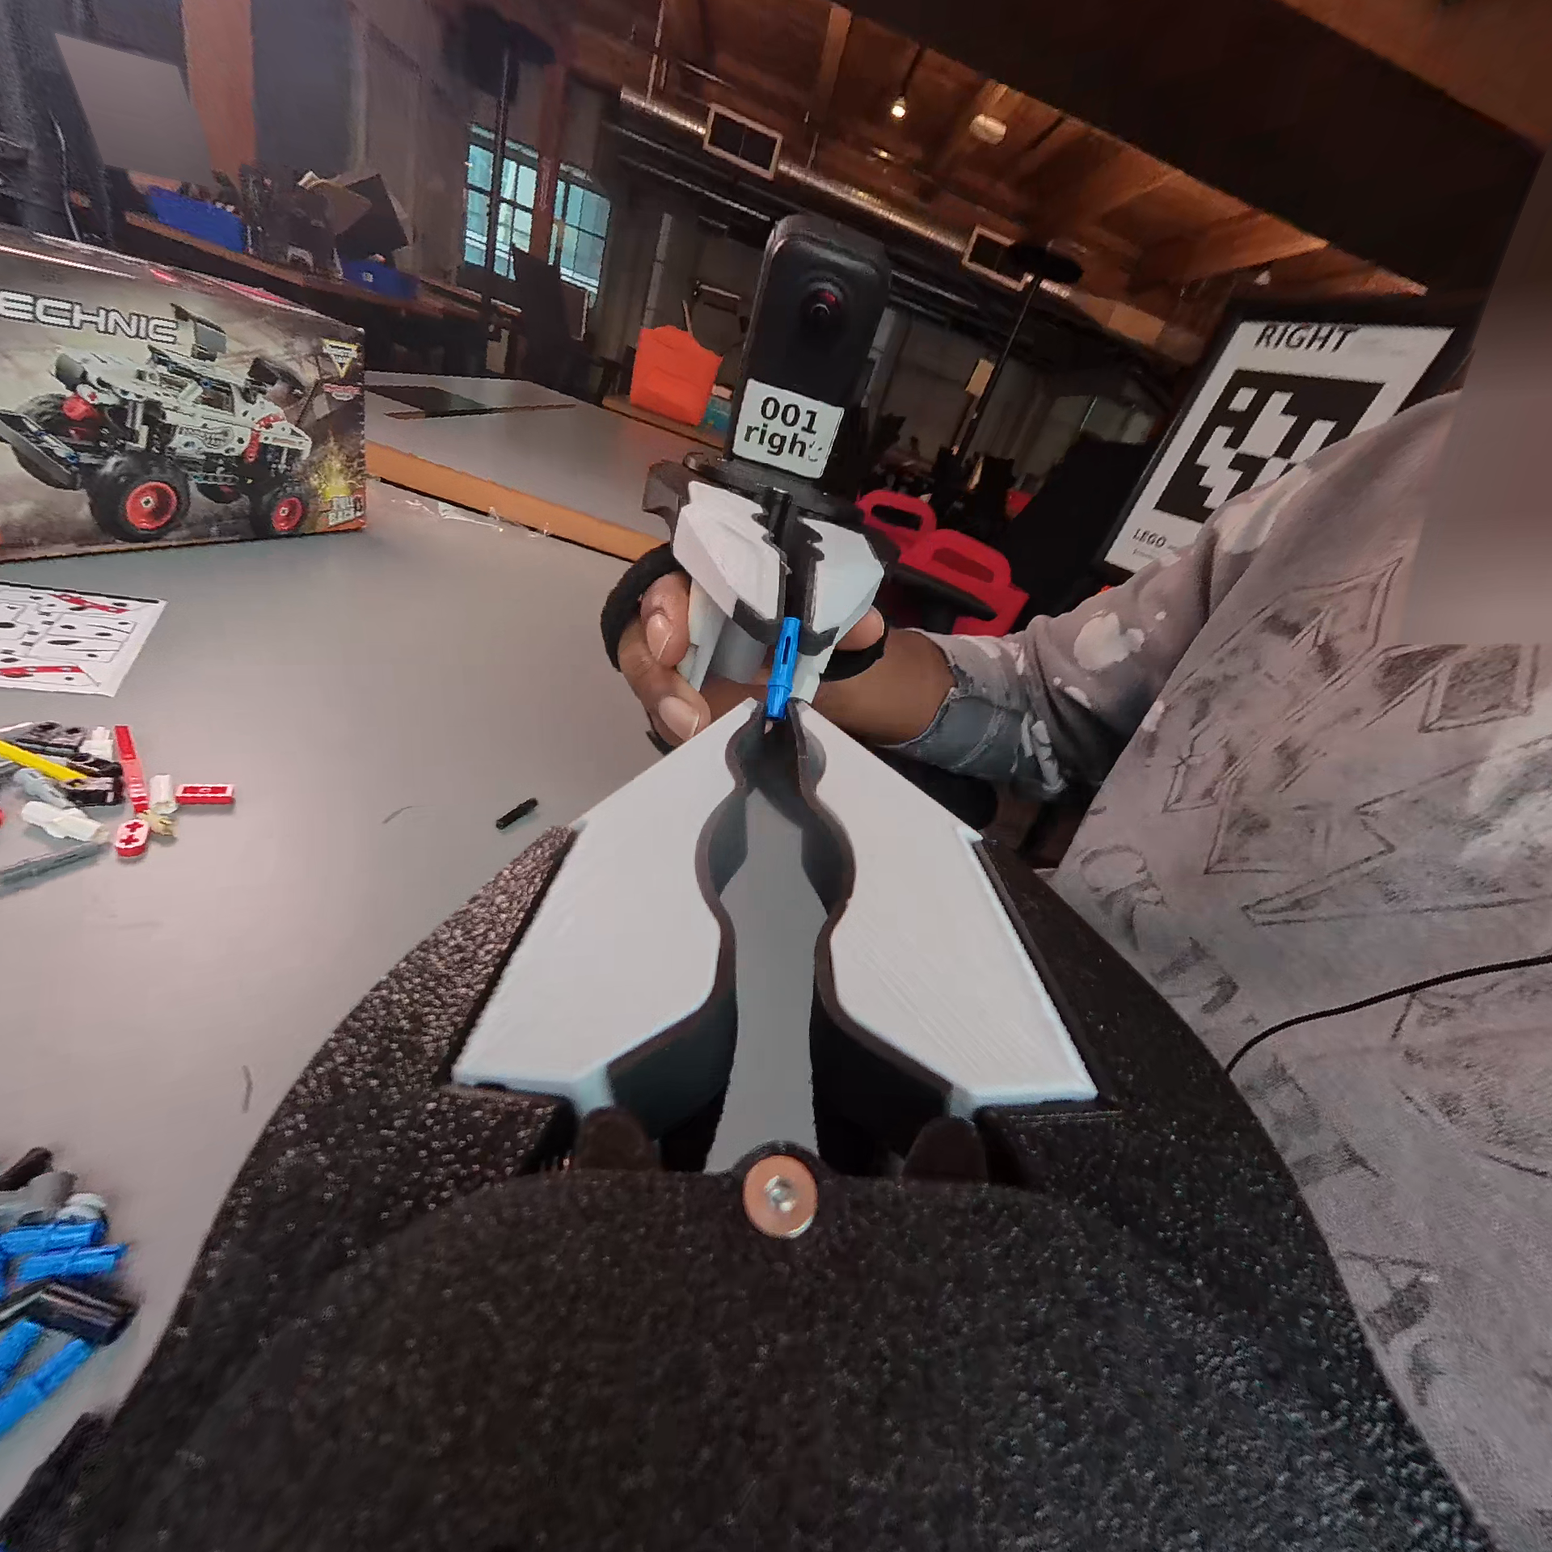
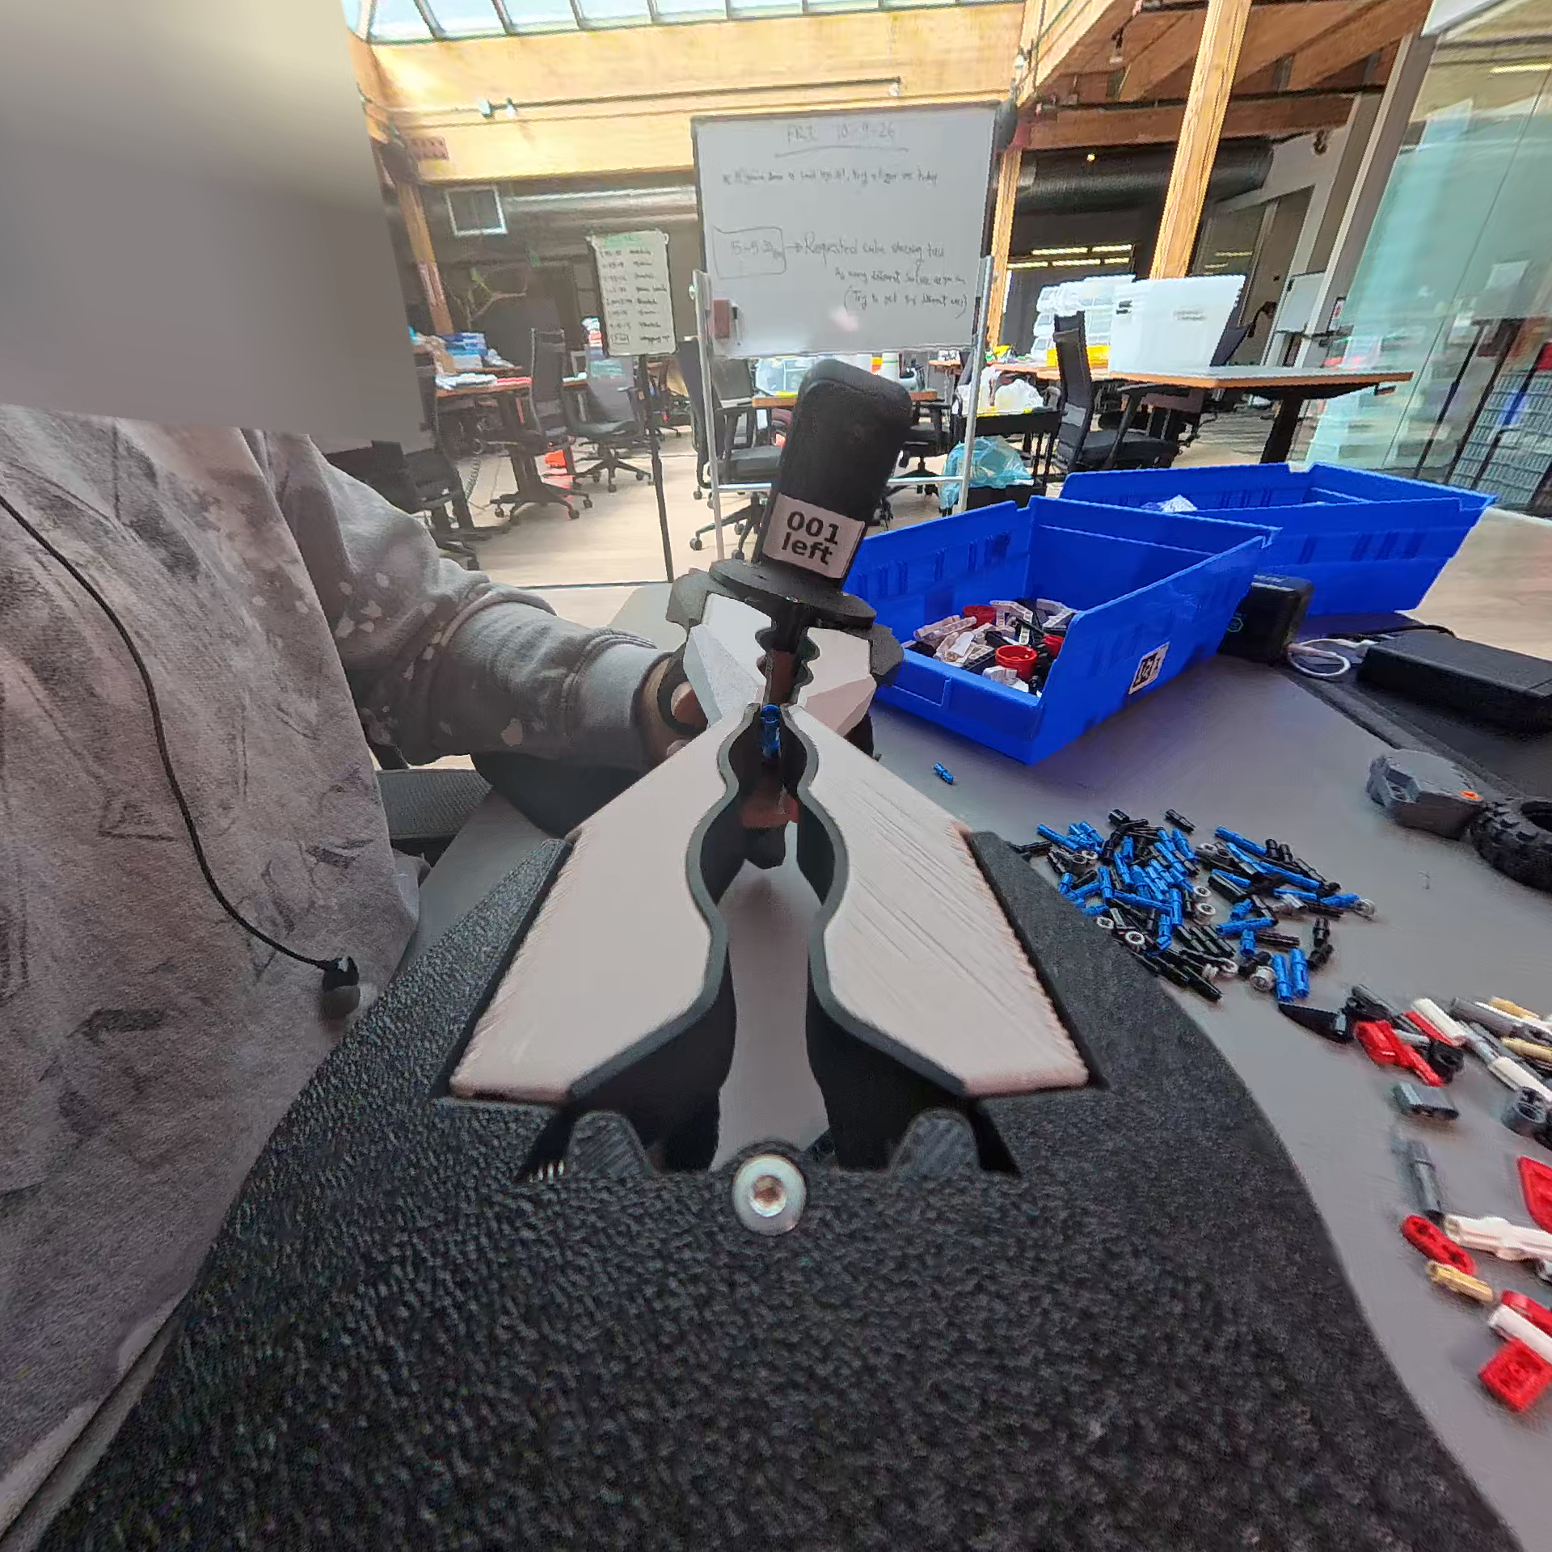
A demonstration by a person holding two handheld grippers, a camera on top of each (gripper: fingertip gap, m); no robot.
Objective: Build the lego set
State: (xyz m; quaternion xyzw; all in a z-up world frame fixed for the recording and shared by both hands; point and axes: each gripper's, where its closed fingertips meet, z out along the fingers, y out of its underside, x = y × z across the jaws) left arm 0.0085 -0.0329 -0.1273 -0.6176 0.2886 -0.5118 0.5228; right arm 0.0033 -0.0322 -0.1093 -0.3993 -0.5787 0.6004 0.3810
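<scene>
A small blue lego pin (image 1: 783, 668) is held in the air between my two grippers, which face each other tip to tip above the grey table (image 1: 336, 840). My left gripper (image 1: 774, 724) is shut on the pin's near end. My right gripper (image 1: 787, 626) is shut on its far end. In the right wrist view the pin (image 2: 770, 732) sits between the closed tips of my right gripper (image 2: 768, 714), and my left gripper (image 2: 777, 693) meets it from beyond. The pin's middle is partly hidden by the fingers.
The set's box (image 1: 168, 403), an instruction sheet (image 1: 67, 630), loose red, white and black parts (image 1: 101, 789) and a black pin (image 1: 515, 813) lie to the left. A blue bin of parts (image 2: 1092, 672), a pile of blue and black pins (image 2: 1176, 899) and a tyre (image 2: 1520, 840) lie to the right. Less than 4 cm separates the two grippers' tips.
</scene>
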